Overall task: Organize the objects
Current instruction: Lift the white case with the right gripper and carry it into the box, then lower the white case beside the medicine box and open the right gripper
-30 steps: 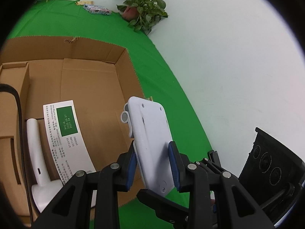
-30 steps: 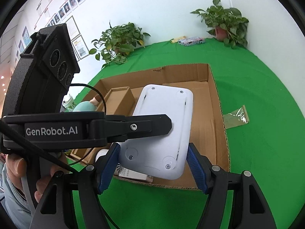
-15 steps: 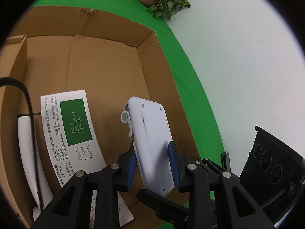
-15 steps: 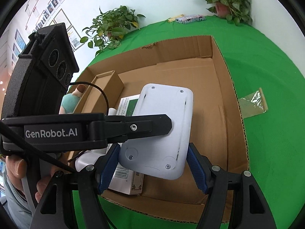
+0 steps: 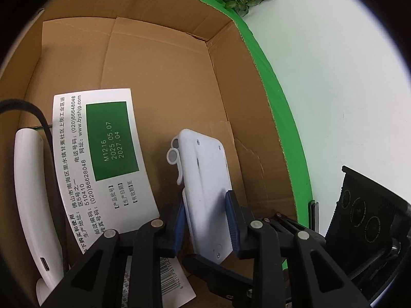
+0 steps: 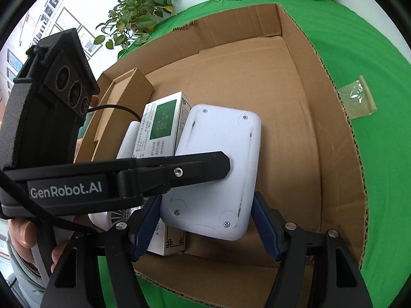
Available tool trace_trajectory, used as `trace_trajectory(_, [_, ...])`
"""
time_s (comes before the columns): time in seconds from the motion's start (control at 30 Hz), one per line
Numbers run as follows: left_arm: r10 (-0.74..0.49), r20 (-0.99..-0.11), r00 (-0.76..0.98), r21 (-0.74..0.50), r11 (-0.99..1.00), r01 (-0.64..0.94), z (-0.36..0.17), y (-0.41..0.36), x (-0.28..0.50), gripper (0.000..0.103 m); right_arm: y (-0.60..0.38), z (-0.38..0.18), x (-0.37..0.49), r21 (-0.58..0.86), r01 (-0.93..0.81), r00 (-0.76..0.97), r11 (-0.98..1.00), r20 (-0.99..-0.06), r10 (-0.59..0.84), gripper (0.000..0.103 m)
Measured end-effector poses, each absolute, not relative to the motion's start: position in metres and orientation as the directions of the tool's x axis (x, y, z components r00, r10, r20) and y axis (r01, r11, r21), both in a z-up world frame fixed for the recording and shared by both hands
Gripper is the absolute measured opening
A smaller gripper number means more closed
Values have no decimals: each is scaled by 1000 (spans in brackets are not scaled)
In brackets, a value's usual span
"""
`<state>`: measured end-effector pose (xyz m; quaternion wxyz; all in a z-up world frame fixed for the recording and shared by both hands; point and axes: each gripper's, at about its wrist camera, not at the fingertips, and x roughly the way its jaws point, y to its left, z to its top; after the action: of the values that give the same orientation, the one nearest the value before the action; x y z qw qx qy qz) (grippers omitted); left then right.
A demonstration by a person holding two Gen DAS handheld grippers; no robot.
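My left gripper [image 5: 205, 218] is shut on a flat white plastic device [image 5: 205, 179], gripping its thin edges and holding it low inside the open cardboard box [image 5: 164, 59]. In the right wrist view the same device [image 6: 218, 169] shows broadside, with the left gripper's black finger [image 6: 179, 172] across it. My right gripper [image 6: 205, 225] is open, its blue pads either side of the device's near end without clearly touching. A white and green carton [image 5: 102, 159] lies in the box just left of the device [image 6: 159, 131].
A white curved gadget [image 5: 30, 192] with a black cable lies at the box's left. A small brown inner box [image 6: 123, 102] stands at the far left. A clear plastic bag [image 6: 357, 100] lies on the green cloth [image 6: 359, 51]. Potted plants [image 6: 138, 12] stand behind.
Both grippers have moved forward and down into the box with the white device; the box floor and carton are now much closer.
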<state>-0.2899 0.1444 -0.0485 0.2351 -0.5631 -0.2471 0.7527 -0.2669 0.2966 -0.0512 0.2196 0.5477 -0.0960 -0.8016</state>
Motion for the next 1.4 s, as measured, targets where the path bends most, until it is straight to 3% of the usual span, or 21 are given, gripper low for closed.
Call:
trace_trajectory(0.17, [615, -742, -267, -624, -779, -62, -47, 142, -289, 25, 293, -52, -266, 370, 250, -293, -895, -852, -434, 66])
trace_trajectory(0.27, [592, -754, -284, -603, -795, -58, -46, 141, -287, 17, 289, -54, -266, 340, 253, -294, -906, -865, -406, 64])
trace_trajectory(0.87, [542, -784, -304, -560, -828, -33, -34, 115, -254, 17, 274, -47, -249, 246, 312, -274, -918, -901, -335, 63])
trace_trajectory(1.2, [450, -748, -488, -484, -873, -63, 25, 71, -210, 17, 290, -36, -262, 269, 277, -292, -922, -891, -348, 63])
trace_trajectory(1.4, [418, -745, -520, -475, -879, -27, 29, 39, -193, 18, 275, -51, -263, 276, 292, -250, -916, -902, -352, 59])
